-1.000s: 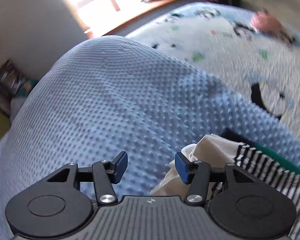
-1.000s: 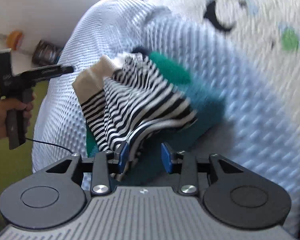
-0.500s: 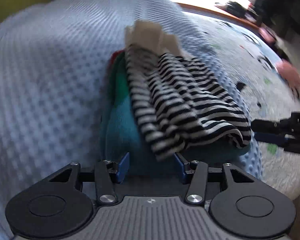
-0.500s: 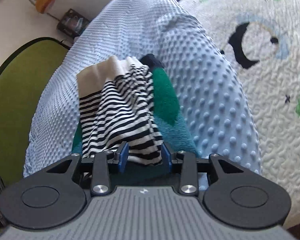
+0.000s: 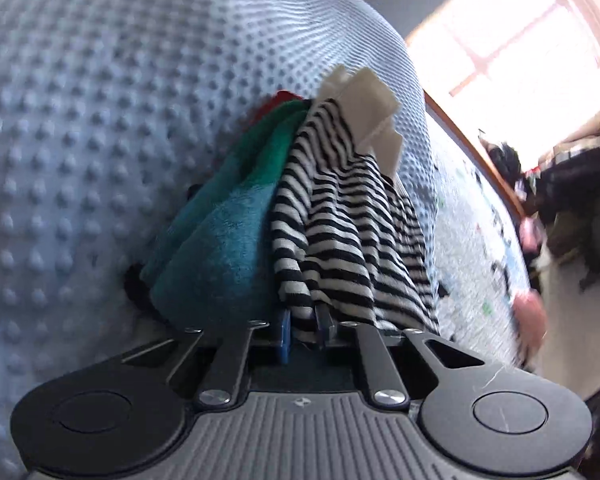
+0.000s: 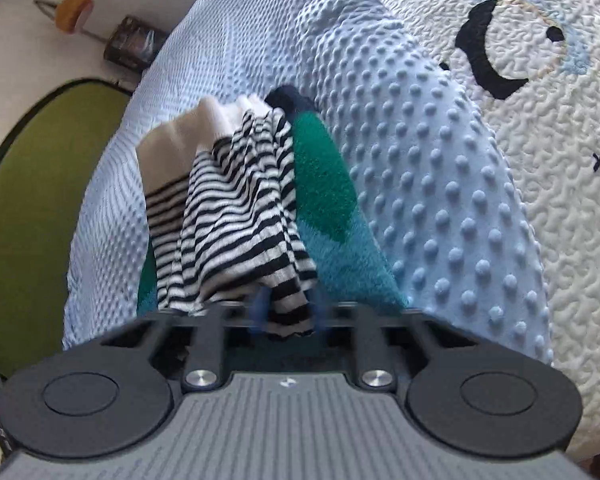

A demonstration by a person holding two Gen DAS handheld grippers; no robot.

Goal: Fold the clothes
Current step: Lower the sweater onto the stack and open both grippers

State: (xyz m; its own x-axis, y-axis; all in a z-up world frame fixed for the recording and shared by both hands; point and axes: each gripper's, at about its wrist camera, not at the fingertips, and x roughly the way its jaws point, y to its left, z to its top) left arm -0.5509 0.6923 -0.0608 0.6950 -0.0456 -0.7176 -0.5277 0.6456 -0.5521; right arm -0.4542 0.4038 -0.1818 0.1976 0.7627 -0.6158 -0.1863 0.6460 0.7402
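Item: striped garment (image 5: 340, 216), black and white with a cream band (image 5: 364, 108) at its far end. It lies bunched in loose pleats on top of a folded teal-and-green fleece piece (image 5: 228, 240), and both rest on the dotted light-blue blanket (image 5: 80, 140).

Long axis: the striped garment runs straight away from me in both wrist views, near hem at my fingers, cream band farthest off. This is the relation my next move turns on, as I judge it: the cloth stretches forward along both grippers' pointing lines, so any fold would carry the near hem forward toward the cream band.

Left gripper (image 5: 303, 330): jaws closing, blue pads drawn near together with a fold of the striped hem pinched between them. In this view the fleece shows left of the stripes.

Right gripper (image 6: 286, 314): jaws closing on the near tip of the striped hem; the pads are blurred, but cloth sits between them. In this view the fleece shows right of the stripes.

Nearness: both hands are at the same near edge of the garment; neither is clearly closer, and I cannot tell how far apart along the hem they grip.

Surroundings: a quilted white cover with black and coloured prints (image 6: 540, 120) beyond the blanket, an olive-green round surface (image 6: 40, 200) on the far side, a bright window (image 5: 520, 32) behind.
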